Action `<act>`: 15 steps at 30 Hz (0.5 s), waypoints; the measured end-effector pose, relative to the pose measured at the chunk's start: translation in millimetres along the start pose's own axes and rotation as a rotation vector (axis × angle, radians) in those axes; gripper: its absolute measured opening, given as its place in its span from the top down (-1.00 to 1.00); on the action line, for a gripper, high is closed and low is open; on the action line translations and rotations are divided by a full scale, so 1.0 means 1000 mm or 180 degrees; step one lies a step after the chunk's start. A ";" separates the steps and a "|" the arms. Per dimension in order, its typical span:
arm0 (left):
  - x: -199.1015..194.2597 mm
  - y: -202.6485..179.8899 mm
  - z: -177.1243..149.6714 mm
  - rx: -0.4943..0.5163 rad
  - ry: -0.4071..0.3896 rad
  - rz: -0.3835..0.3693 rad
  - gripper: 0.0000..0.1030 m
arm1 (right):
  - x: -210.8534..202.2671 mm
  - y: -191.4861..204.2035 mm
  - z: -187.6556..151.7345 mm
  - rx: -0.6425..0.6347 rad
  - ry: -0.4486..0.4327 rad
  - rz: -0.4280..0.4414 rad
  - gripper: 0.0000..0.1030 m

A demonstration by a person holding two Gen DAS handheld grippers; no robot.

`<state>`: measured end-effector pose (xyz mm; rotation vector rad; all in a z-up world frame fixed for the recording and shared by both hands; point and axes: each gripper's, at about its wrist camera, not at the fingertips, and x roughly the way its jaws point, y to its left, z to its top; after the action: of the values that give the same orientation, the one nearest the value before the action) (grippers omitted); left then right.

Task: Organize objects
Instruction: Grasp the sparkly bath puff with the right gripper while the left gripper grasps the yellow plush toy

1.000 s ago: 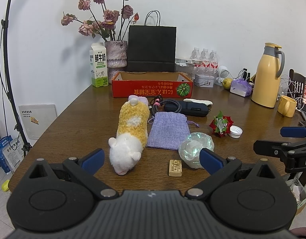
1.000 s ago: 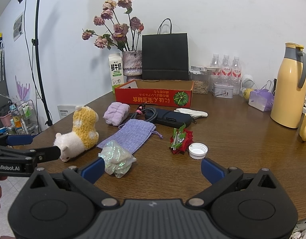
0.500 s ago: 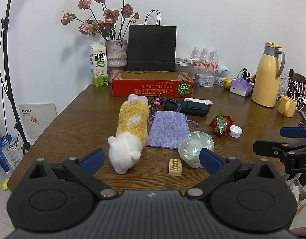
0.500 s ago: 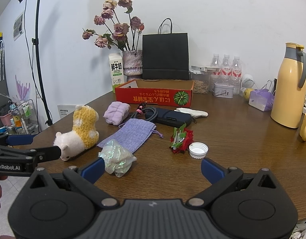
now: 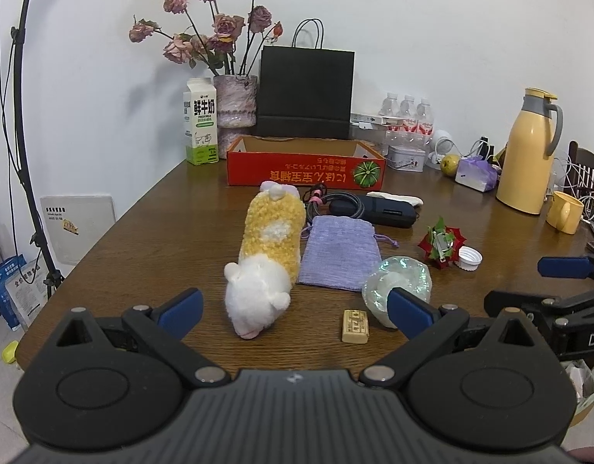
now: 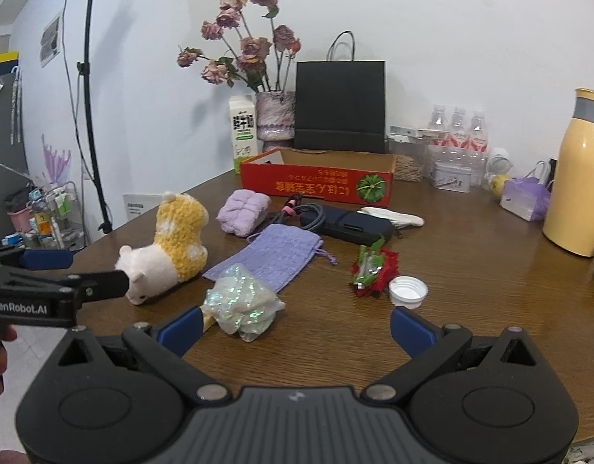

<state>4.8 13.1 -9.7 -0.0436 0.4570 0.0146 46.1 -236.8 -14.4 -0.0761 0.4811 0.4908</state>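
Observation:
A yellow and white plush toy [image 5: 266, 259] [image 6: 169, 255] lies on the wooden table [image 5: 150, 247], head toward me. Beside it lie a lilac drawstring pouch [image 5: 337, 251] [image 6: 272, 255], an iridescent crumpled wrapper [image 5: 397, 284] [image 6: 241, 303], a small tan block [image 5: 355, 326], a red and green ornament [image 5: 442, 245] [image 6: 372, 270], a white bottle cap [image 5: 470, 258] [image 6: 408, 291], a dark case with a coiled cable [image 5: 374, 210] [image 6: 347, 226] and a lilac folded cloth [image 6: 243, 210]. An open red cardboard box [image 5: 304, 164] [image 6: 320, 181] stands behind them. My left gripper [image 5: 295, 307] is open before the plush. My right gripper [image 6: 295, 326] is open near the wrapper.
Along the back wall stand a milk carton [image 5: 200, 127], a vase of dried roses [image 5: 235, 100], a black paper bag [image 5: 306, 92], water bottles [image 5: 407, 114] and a tin [image 5: 405, 157]. A yellow thermos [image 5: 529, 154] and yellow mug [image 5: 564, 212] stand at the right. A lamp stand [image 6: 90, 116] rises at the left.
The right wrist view has crept slightly toward the table, so the wrapper sits a little closer. The left gripper has barely shifted. Both stay open.

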 end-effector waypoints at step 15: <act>0.015 0.016 -0.002 -0.0062 0.0042 0.0098 -1.00 | 0.031 0.015 -0.006 -0.0123 0.0119 0.0156 -0.97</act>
<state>17.5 29.5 -18.6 -0.0559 0.4706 0.0489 60.7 -211.4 -33.3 -0.1110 0.5109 0.5476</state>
